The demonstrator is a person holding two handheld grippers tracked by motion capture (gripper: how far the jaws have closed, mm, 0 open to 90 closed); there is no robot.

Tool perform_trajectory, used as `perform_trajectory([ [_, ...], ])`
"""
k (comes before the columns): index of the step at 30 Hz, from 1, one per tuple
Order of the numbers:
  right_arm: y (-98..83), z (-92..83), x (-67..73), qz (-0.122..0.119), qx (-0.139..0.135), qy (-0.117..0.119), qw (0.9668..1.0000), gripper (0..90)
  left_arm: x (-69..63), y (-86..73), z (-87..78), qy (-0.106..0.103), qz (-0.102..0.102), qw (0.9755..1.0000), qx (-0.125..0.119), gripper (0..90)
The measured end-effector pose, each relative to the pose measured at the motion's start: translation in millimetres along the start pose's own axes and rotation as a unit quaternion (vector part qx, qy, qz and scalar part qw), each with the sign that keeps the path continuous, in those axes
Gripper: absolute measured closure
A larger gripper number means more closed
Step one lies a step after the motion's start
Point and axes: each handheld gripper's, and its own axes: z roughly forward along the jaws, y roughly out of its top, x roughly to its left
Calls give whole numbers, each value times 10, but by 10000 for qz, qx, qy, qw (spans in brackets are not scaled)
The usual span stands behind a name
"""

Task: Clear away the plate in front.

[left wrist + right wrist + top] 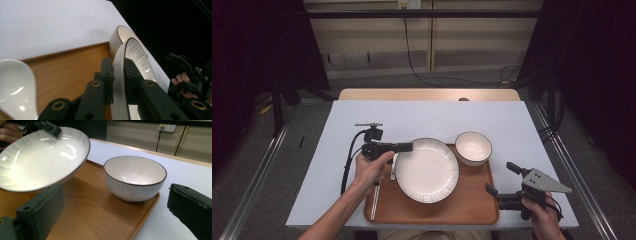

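A: Where is the plate [428,170] right now?

B: It is held over the wooden tray [472,202], on the left part of it, tilted with its left rim raised. The left tongs [408,147] are clamped on that left rim, one jaw above and one below.

A: And the other hand?

B: The right tongs [501,178] sit at the near right corner of the tray with their jaws spread wide and nothing between them.

A: What else is on the tray?

B: A white bowl [473,147] stands upright at the far right corner, just beside the plate. A white spoon [15,87] and chopsticks [375,200] lie along the left edge. The tray rests on a white table [362,120].
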Motion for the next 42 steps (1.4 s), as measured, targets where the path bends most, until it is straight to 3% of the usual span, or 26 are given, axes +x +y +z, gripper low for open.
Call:
perform_trajectory([
  [6,-2,1,2,3,7,15,10000,5,-34,-58,112,8,75,9997,219,802],
  [11,-3,-1,5,15,22,19,10000,4,17,-88,162,109,44,9995,304,801],
  [13,-4,4,2,22,51,37,10000,4,30,-101,197,156,139,9989,431,801],
  [17,-6,5,2,-9,71,7,10000,5,45,-139,260,140,133,9988,453,804],
  [18,-7,6,-1,-21,72,11,10000,5,48,-150,274,220,171,9985,472,807],
  [21,-6,10,2,-5,59,24,10000,5,54,-166,306,430,410,9965,582,825],
  [22,-6,10,5,1,72,28,10000,5,54,-168,315,541,598,9948,621,831],
  [24,-5,9,10,-26,71,39,10000,5,74,-179,331,568,549,9948,640,836],
  [26,-4,6,8,-37,56,34,10000,5,88,-191,346,664,654,9934,666,841],
  [29,-3,12,7,-23,69,27,10000,5,107,-198,363,695,652,9929,713,844],
  [33,-8,11,7,-14,105,33,9999,6,115,-206,383,758,846,9910,705,846],
  [36,-2,7,8,-29,60,52,10000,5,90,-220,393,902,999,9883,721,840],
  [38,-3,7,7,-46,55,59,10000,5,114,-223,399,884,990,9886,715,840],
  [40,-3,7,8,-45,54,62,10000,5,109,-237,420,994,1140,9856,755,835],
  [42,-4,11,8,-46,52,69,10000,5,131,-236,424,1011,1146,9849,809,831],
])
